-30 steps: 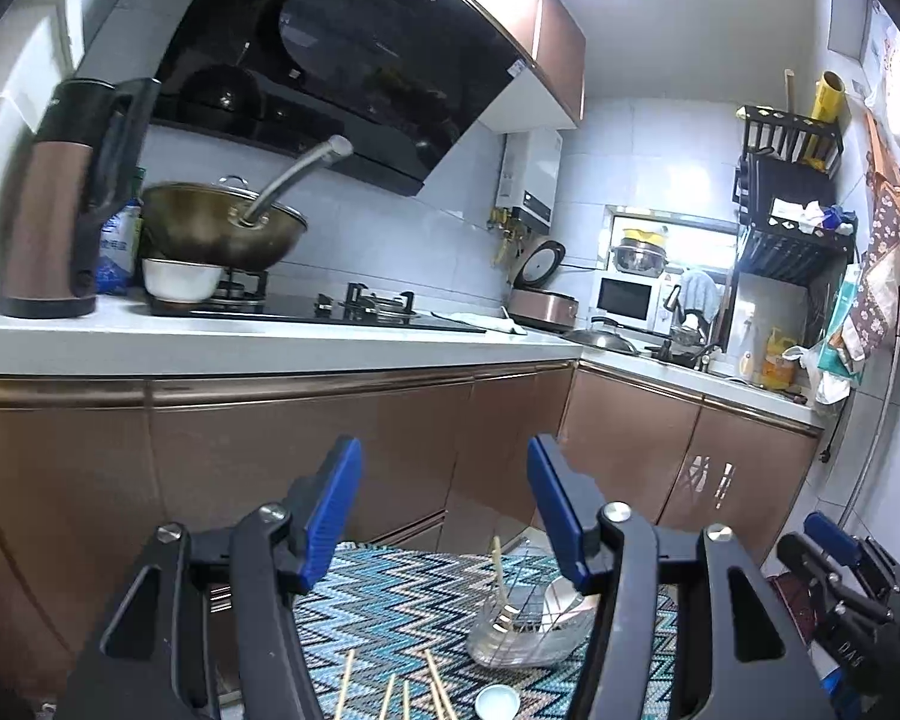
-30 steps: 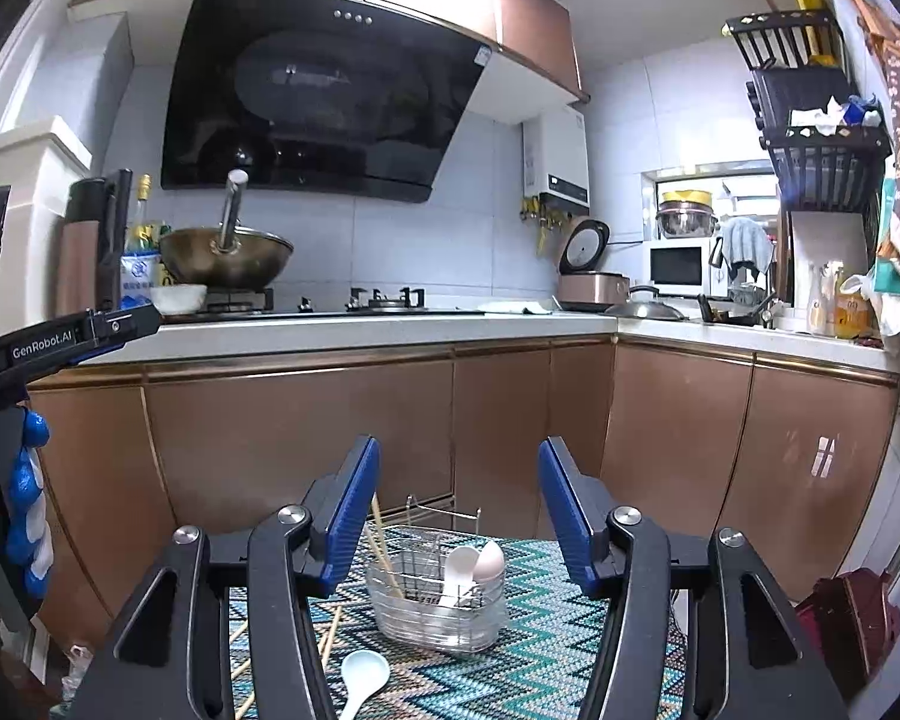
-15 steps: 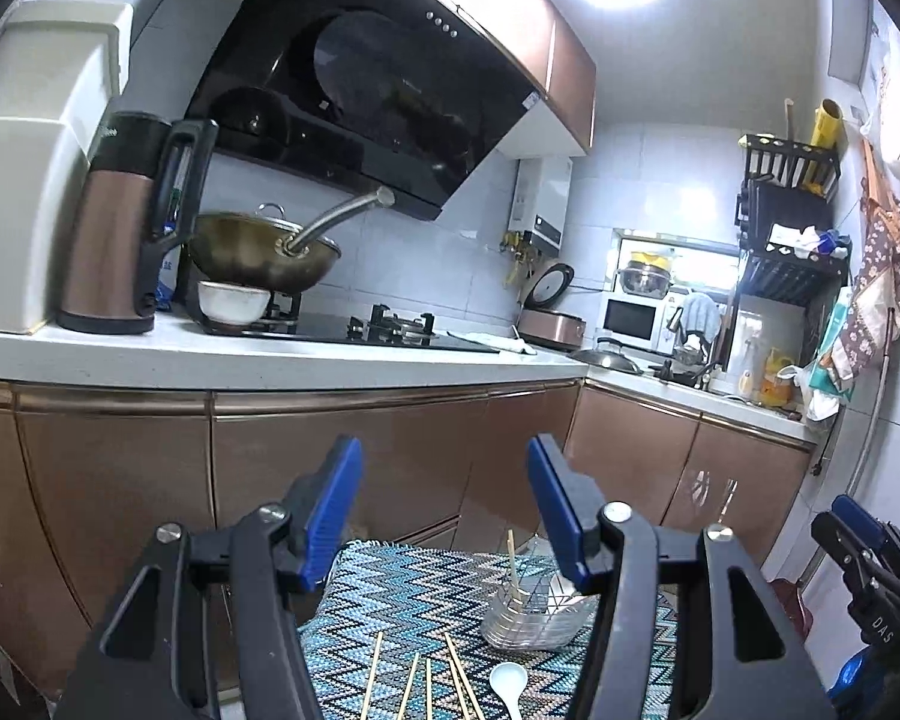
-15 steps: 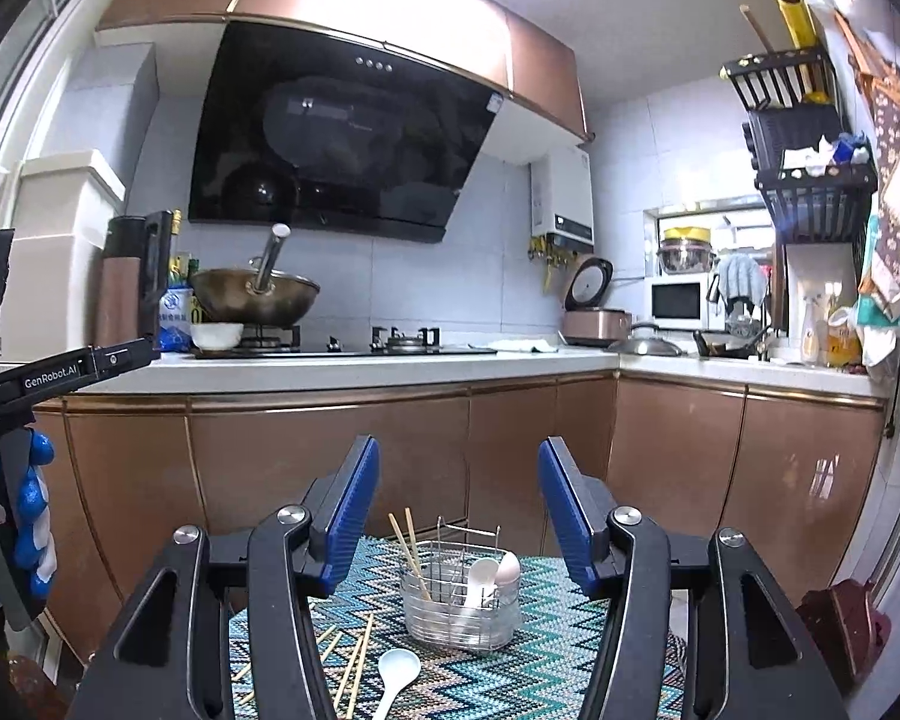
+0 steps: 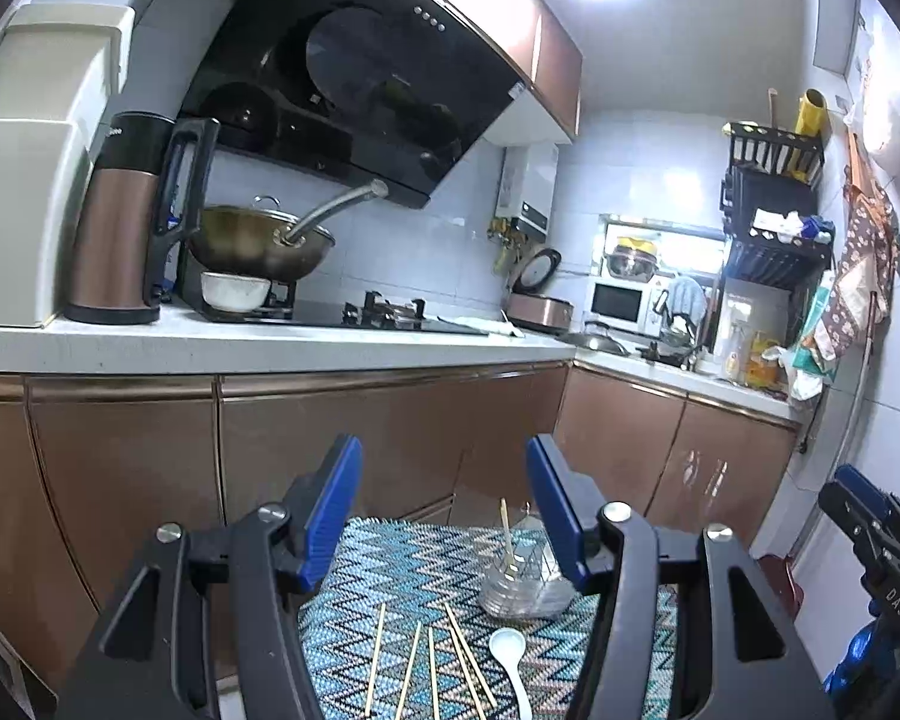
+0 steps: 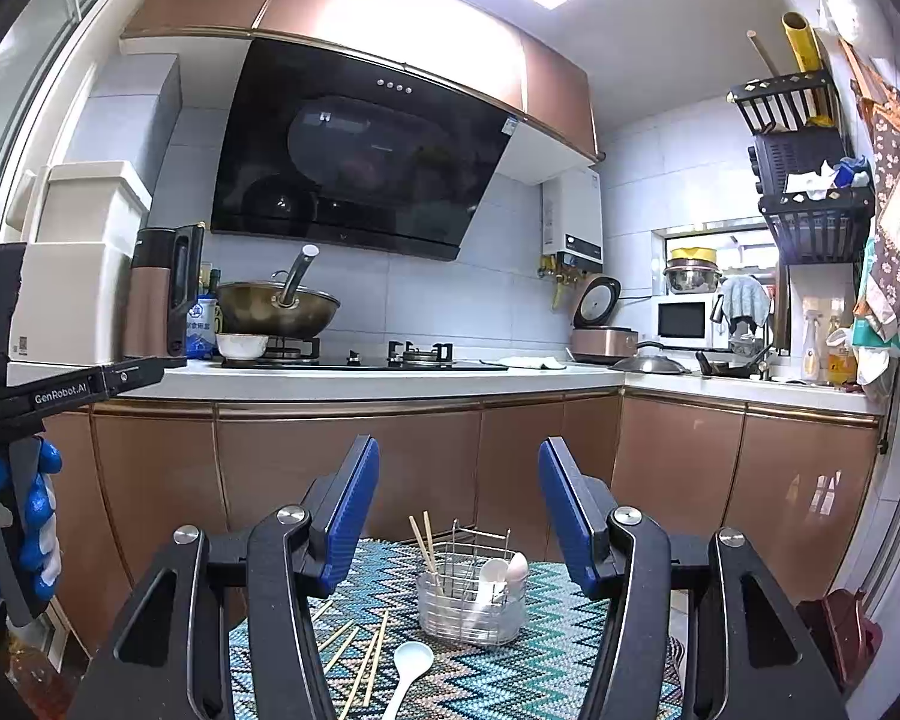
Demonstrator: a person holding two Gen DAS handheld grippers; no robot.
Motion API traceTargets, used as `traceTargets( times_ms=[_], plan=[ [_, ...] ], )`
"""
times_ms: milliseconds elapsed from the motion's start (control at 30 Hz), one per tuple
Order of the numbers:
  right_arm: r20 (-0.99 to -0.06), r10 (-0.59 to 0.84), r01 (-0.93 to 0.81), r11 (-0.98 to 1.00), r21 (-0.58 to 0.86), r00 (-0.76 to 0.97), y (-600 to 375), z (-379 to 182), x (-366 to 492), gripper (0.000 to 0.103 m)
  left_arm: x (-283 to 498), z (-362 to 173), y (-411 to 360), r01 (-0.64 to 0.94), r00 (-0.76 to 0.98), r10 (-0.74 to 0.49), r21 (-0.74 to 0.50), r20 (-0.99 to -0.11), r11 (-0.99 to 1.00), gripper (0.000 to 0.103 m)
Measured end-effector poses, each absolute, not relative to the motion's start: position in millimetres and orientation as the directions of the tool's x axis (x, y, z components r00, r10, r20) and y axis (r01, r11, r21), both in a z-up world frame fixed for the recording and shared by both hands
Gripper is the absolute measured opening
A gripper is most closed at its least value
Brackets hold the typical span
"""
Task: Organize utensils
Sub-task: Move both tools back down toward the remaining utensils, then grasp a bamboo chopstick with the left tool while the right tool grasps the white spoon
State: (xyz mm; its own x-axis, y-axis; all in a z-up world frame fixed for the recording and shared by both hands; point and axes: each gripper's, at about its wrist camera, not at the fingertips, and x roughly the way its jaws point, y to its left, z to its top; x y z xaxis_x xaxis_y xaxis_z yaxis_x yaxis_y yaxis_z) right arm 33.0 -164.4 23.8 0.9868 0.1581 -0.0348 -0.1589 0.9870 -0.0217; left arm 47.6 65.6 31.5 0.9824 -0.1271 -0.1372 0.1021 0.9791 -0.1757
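Note:
A wire utensil holder (image 6: 471, 606) stands on a zigzag-patterned mat (image 6: 510, 672); it holds two chopsticks and two spoons. It also shows in the left wrist view (image 5: 525, 591). Several loose chopsticks (image 5: 432, 660) and a white spoon (image 5: 510, 654) lie on the mat in front of it; the spoon also shows in the right wrist view (image 6: 411, 669). My left gripper (image 5: 444, 510) is open and empty, above the mat. My right gripper (image 6: 459, 510) is open and empty, facing the holder.
Brown kitchen cabinets (image 6: 354, 468) with a white countertop (image 6: 390, 381) stand behind the mat. On it are a wok (image 6: 276, 306), a kettle (image 5: 126, 228) and a bowl. The other gripper shows at the left edge in the right wrist view (image 6: 12, 480).
Both grippers have pulled back and risen, so more of the mat, the loose chopsticks and the spoon show. Both stay open and empty.

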Motion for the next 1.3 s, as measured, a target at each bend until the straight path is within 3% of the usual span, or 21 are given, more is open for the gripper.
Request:
traceTargets(
  times_ms=[233,767,1033,1300],
  plan=[
    [-0.066,0.185,-0.186,0.983,0.001,0.98,-170.3,13.9,40.5,0.055,69.5,9.3,52.1,0.164,0.945,-0.207,-0.181,-0.251,0.97,0.056],
    [-0.271,0.251,-0.232,0.967,0.101,0.929,-188.4,-61.5,114.8,0.055,171.1,-90.8,32.5,0.191,0.753,-0.3,-0.242,-0.586,0.951,0.055],
    [-0.416,0.362,-0.296,0.931,0.215,0.834,-189.0,-120.2,169.5,0.047,226.7,-157.9,21.3,0.195,0.583,-0.363,-0.309,-0.727,0.931,0.043],
    [-0.531,0.491,-0.329,0.867,0.374,0.691,-185.9,-186.3,227.4,0.043,273.8,-211.1,11.8,0.171,0.439,-0.373,-0.332,-0.818,0.928,0.04]
  ],
)
